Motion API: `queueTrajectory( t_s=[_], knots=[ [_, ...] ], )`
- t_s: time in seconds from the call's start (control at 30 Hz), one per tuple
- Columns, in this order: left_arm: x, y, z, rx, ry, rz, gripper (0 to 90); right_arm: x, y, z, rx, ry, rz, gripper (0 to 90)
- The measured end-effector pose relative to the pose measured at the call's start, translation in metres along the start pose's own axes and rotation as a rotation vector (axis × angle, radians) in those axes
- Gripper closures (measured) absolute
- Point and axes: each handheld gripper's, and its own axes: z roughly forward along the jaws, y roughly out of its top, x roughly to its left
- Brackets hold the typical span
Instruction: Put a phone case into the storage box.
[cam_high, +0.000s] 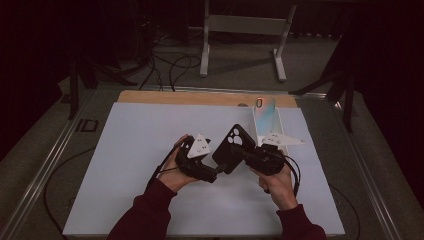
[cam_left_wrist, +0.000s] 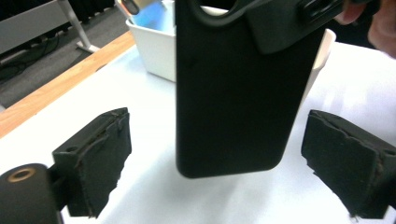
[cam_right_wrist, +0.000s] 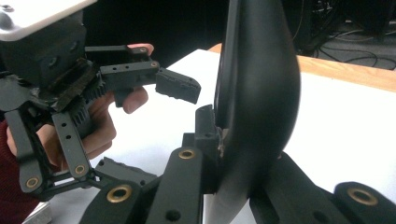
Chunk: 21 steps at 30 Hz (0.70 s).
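Note:
A black phone case (cam_high: 231, 147) with a camera cut-out is held upright above the white sheet. My right gripper (cam_high: 243, 154) is shut on its edge; in the right gripper view the jaws pinch the case (cam_right_wrist: 261, 93) from both sides. My left gripper (cam_high: 220, 171) stands open at the case's lower end. In the left gripper view the case (cam_left_wrist: 233, 93) hangs between the two wide-apart pads (cam_left_wrist: 98, 154), which stay clear of it. One of the left gripper's fingers (cam_right_wrist: 177, 87) shows in the right gripper view, beside the case.
A white bin (cam_high: 256, 131) with a shiny pale phone in it stands just behind the right hand, near the table's wooden back edge (cam_high: 200, 97). A white sheet (cam_high: 125, 150) covers the table. A metal stand (cam_high: 240, 30) and cables lie on the floor beyond.

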Motion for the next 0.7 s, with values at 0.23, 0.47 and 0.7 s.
queueTrajectory(
  t_s=[0.23,0.47,0.7],
  knots=[
    [0.005,-0.003,-0.001,0.016,-0.052,-0.032,2.8,0.002,0.005,-0.006,-0.010,0.014,-0.025,85.3],
    [0.005,-0.006,0.000,0.013,-0.127,-0.035,2.9,0.010,0.011,-0.010,-0.021,0.073,-0.086,85.2],
    [0.003,-0.007,0.003,0.017,-0.200,-0.028,5.5,0.016,0.014,-0.009,-0.022,0.137,-0.107,85.2]
  ],
)
